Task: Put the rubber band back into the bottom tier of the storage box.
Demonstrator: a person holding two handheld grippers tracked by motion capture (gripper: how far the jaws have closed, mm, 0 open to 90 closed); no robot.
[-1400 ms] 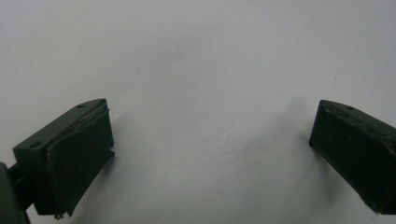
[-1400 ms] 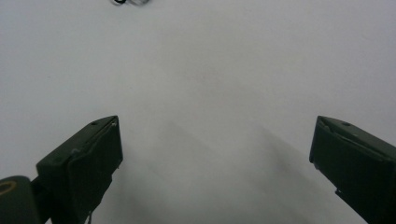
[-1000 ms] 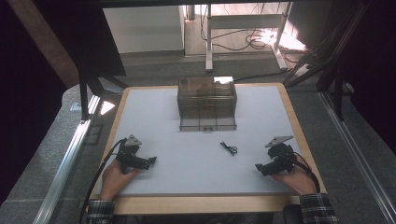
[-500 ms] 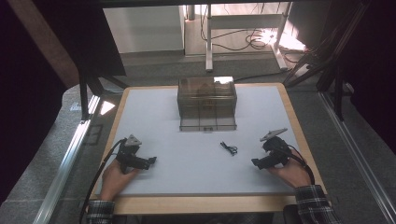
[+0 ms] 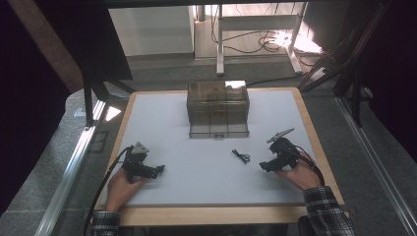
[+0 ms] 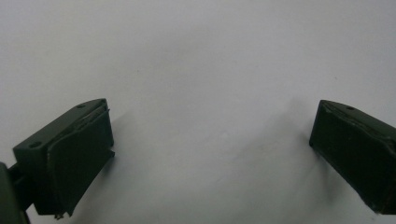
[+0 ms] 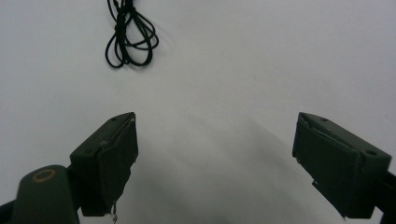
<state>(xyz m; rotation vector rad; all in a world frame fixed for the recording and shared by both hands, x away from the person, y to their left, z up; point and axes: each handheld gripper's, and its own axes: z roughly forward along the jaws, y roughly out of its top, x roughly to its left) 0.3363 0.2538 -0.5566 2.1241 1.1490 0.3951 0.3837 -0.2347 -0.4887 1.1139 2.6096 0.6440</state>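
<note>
A white tabletop (image 5: 196, 182) with a wooden rim was seen filling the middle of the high view, with dark floor around it. At the upper centre of that surface a translucent brown box (image 5: 218, 109) had been set against the far edge, well apart from both hands, presumably as a container for what lay in front of it.

The left gripper (image 5: 158, 170) was held low over the bare surface at the lower left of the frame, its jaws spread wide and nothing between them; it appeared to be parked out of the way. The right gripper (image 5: 264, 166) was held at the lower right, jaws likewise spread and empty, pointed toward the frame's centre, which was judged to be the start of a reach.

The small black cord (image 5: 241, 156), coiled in loose loops, lay flat on the tabletop between the box and the right gripper, near the latter but not touched by it.

In the high view the cord was little more than a dark squiggle; in the right gripper view its loops (image 7: 129, 33) were seen at the upper left, ahead of the left jaw rather than centred between the two. The left gripper view gave bare white surface between its jaws (image 6: 210, 149).
</note>
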